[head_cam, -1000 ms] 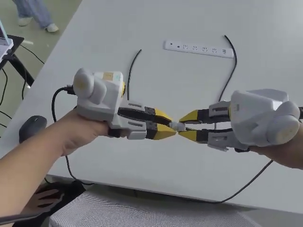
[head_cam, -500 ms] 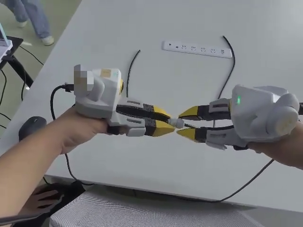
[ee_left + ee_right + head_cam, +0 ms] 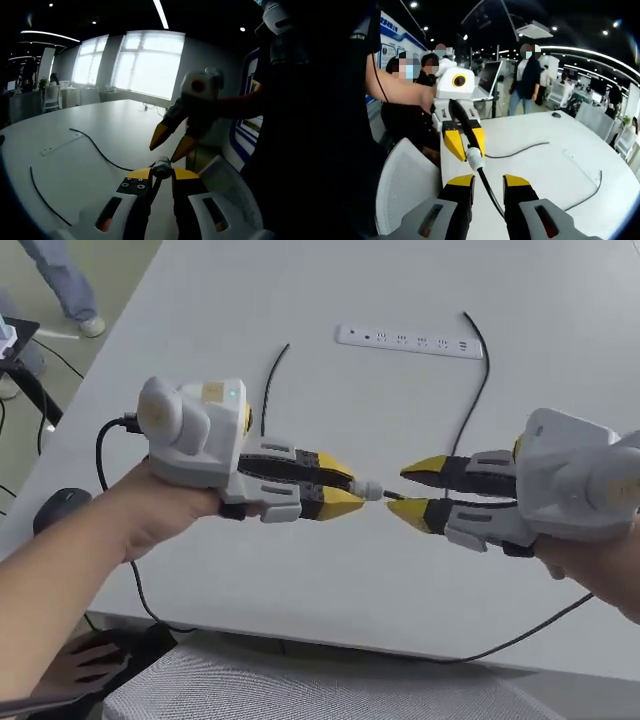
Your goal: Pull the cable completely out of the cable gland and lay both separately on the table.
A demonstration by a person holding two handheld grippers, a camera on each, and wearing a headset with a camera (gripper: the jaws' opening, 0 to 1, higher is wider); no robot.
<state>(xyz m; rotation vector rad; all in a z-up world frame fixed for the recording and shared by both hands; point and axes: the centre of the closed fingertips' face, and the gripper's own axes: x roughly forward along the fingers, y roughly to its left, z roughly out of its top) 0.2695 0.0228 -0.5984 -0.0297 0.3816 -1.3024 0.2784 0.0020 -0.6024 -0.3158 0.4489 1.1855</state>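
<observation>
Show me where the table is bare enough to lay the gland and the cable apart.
Bare table lies along the near edge below the grippers, and between the short black wire and the cord, on the near side of the power strip. Crowded: where the left gripper holds the gland facing the right gripper, its jaws open.

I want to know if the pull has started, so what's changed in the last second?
The right gripper has drawn away from the left gripper, rightward in the head view. A short stretch of black cable now shows past the cable gland. Unchanged: the left gripper is shut on the gland, the right jaws stand apart around the cable, and both are above the table.
</observation>
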